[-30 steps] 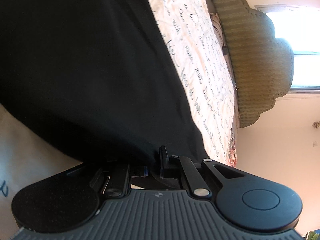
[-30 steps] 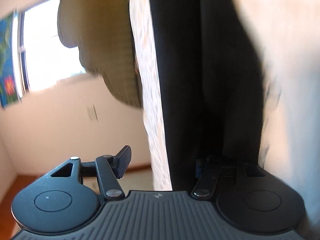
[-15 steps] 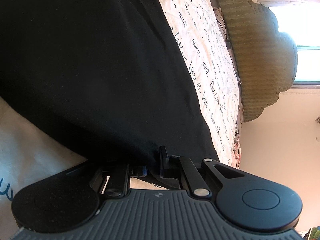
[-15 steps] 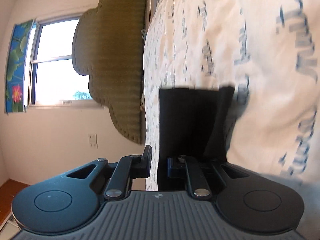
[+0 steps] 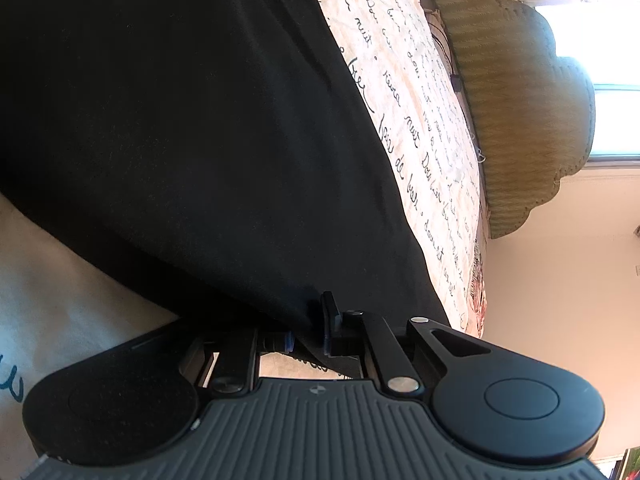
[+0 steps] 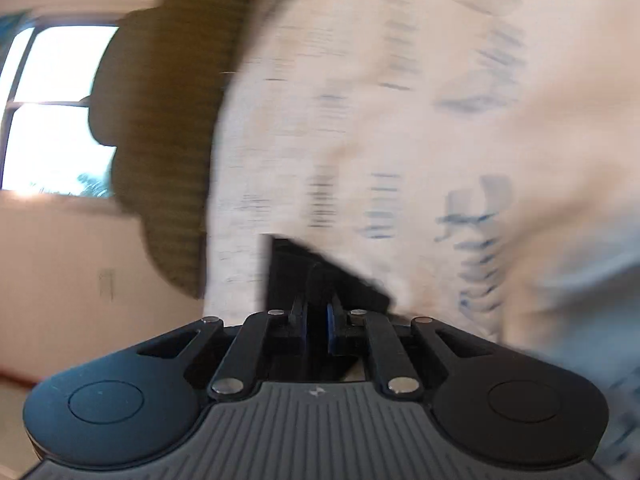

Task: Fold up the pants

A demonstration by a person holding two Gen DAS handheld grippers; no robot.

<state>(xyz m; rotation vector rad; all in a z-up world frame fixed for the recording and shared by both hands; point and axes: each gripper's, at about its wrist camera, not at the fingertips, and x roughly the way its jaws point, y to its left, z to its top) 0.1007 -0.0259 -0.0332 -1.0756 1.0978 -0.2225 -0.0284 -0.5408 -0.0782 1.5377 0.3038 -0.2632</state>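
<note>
Left wrist: left tool (image 5: 308, 330) pinching pants (image 5: 180, 120) edge; right tool (image 6: 318, 312) just clamped pants corner

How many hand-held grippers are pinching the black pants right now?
2. The left hand-held gripper is clamped on the black fabric pants at their near edge; the right hand-held gripper is shut on another black end over the script-printed bedspread.

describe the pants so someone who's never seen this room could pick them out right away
Start at the bed whose cream bedspread is printed with dark handwriting, in front of a green scalloped headboard. The pants lie spread across it, with the left gripper and the right gripper each shut on an edge. They are the only plain black cloth there.
</note>
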